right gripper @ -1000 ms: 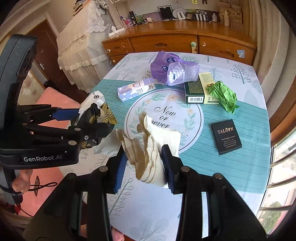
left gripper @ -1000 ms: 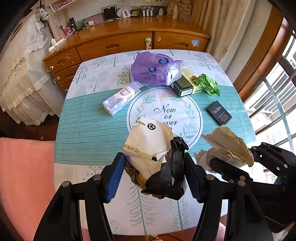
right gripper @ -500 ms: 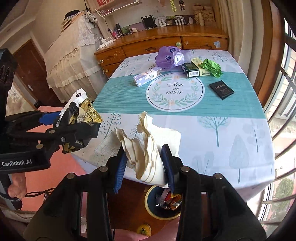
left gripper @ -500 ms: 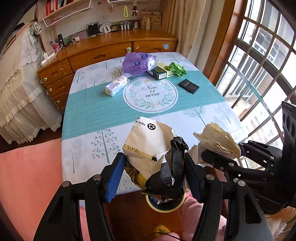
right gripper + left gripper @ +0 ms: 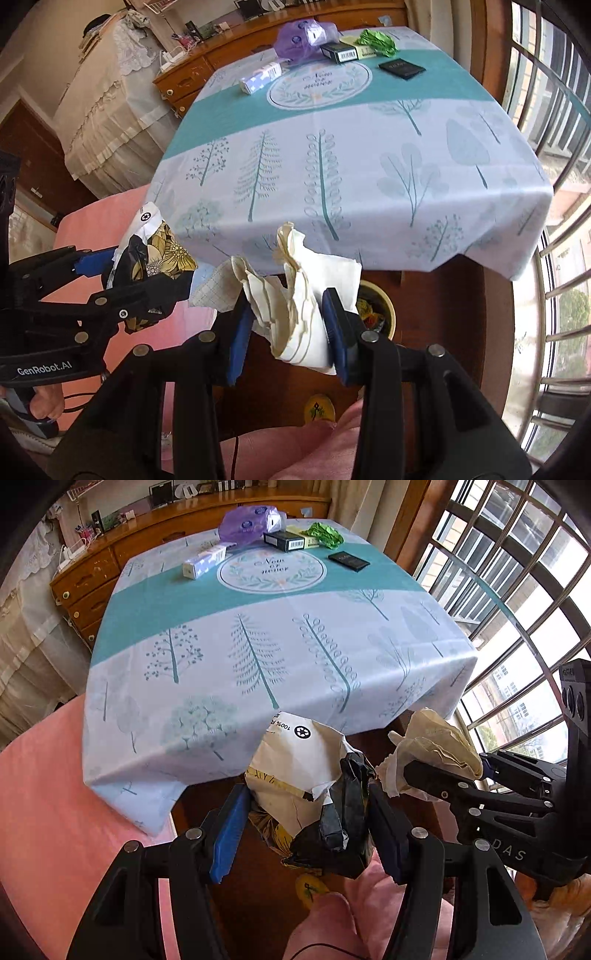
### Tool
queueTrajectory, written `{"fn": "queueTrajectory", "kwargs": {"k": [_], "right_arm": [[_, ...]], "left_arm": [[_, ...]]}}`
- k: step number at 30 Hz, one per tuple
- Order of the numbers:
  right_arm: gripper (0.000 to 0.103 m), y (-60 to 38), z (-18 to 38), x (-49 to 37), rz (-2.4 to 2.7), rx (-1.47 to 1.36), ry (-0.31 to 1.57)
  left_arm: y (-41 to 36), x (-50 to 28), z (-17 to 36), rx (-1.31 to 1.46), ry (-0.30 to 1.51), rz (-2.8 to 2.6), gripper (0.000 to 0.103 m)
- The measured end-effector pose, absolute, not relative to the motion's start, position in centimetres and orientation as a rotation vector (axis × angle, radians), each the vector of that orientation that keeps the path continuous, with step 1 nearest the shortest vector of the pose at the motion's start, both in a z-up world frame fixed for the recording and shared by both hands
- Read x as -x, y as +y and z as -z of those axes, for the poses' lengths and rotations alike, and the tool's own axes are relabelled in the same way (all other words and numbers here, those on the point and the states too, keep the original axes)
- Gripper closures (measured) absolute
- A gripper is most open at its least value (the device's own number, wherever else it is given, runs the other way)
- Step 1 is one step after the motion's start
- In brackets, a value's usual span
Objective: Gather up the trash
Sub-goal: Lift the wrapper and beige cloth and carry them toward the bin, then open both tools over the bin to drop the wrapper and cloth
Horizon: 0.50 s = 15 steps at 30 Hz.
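Tablecloth [image 5: 258, 602] motto "Now or never"; "GenRobot.AI" on left tongs [image 5: 147, 284].

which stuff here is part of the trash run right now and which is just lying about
In the job:
- crumpled white, black and floral wrapper, clamped in the left tool
- crumpled cream paper, clamped in the right tool
- round yellow-rimmed bin on the floor

Lying on the table:
- purple plastic bag
- green crumpled wrapper
- dark green box
- flat black box
- white and lilac carton
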State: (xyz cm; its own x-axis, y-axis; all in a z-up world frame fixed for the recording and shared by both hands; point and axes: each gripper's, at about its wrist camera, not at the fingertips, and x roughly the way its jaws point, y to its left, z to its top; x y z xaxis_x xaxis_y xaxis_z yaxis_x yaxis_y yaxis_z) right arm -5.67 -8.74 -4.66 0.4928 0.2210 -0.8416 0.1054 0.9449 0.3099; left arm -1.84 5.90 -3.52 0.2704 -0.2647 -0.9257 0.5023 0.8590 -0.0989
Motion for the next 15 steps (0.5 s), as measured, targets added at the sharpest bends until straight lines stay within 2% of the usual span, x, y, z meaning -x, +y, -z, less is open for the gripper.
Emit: {"fn": "queueTrajectory", "kwargs": {"k": [9, 15], "right_arm": [[0.069, -10.8, 15.0, 6.4, 0.028, -0.501, 1.184], [0.068, -12.5, 24.7, 6.1, 0.072, -0.606, 1.225]], "left_arm": [[5.5, 2.5, 14.7, -0.199, 1.326, 0.441, 0.04], [4.6, 1.5, 24.1, -0.174, 1.373, 0.393, 0.04]]}}
